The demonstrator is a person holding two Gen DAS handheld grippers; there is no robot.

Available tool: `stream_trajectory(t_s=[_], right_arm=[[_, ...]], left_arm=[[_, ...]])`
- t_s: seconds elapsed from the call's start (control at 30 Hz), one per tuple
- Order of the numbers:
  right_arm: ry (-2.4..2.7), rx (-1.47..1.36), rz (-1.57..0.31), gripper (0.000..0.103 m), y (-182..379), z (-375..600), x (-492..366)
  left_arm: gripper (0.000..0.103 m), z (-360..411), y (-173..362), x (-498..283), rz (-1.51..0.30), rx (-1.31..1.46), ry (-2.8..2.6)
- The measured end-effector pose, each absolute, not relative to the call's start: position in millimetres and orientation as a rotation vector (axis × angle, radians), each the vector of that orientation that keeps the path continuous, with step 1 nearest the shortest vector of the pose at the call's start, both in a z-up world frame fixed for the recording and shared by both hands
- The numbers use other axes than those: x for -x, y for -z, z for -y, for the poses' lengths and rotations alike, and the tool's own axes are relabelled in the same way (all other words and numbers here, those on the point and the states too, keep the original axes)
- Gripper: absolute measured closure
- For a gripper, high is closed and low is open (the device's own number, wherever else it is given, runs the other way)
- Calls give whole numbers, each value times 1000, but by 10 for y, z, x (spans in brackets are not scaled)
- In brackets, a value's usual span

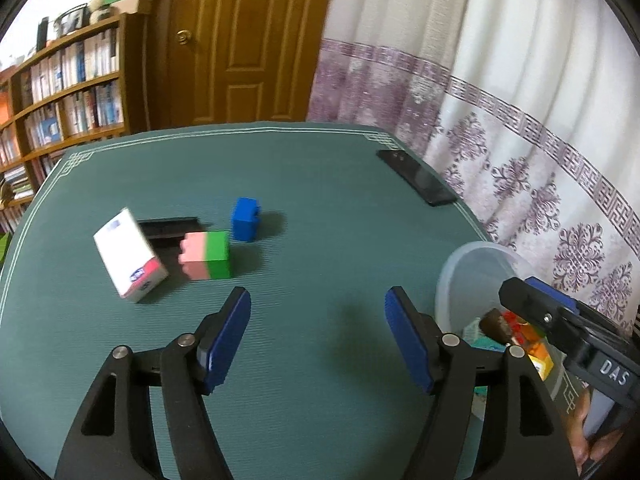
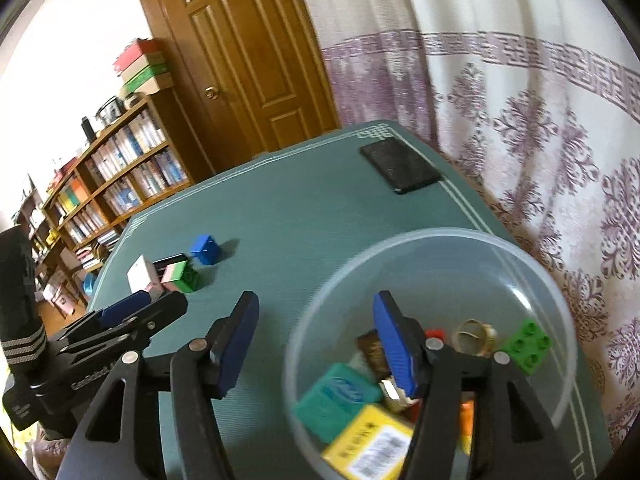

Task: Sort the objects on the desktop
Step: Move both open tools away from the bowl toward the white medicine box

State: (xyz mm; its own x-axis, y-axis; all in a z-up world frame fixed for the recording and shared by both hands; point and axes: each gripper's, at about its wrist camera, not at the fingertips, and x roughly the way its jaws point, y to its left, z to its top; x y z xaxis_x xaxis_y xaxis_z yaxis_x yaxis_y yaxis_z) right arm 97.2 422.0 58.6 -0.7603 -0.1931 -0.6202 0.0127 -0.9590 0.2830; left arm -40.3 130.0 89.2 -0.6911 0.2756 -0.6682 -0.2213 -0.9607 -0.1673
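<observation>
On the green table mat point(image 1: 320, 184) lie a white box with a pink end point(image 1: 130, 256), a pink-and-green block point(image 1: 206, 255), a blue block point(image 1: 245, 219) and a flat black item point(image 1: 170, 227) behind the box. They also show in the right wrist view: the box point(image 2: 141, 274), the pink-and-green block point(image 2: 182, 275), the blue block point(image 2: 205, 249). My left gripper point(image 1: 318, 320) is open and empty, short of the blocks. My right gripper point(image 2: 316, 334) is open and empty, over the rim of a clear plastic bowl point(image 2: 532, 272) holding several small items, among them a green brick point(image 2: 527, 346).
A black phone point(image 1: 416, 176) lies near the table's far right corner, also in the right wrist view point(image 2: 400, 164). A patterned curtain point(image 1: 520, 120) hangs along the right edge. A bookshelf point(image 1: 60, 96) and a wooden door point(image 1: 248, 40) stand beyond the table.
</observation>
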Motion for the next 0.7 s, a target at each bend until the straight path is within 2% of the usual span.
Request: stream_trajectory(t_s=[0.7], right_arm=[[2715, -1133, 230, 28, -378, -3271, -646]], left_arm=[[30, -187, -648, 665, 270, 1179, -2851]])
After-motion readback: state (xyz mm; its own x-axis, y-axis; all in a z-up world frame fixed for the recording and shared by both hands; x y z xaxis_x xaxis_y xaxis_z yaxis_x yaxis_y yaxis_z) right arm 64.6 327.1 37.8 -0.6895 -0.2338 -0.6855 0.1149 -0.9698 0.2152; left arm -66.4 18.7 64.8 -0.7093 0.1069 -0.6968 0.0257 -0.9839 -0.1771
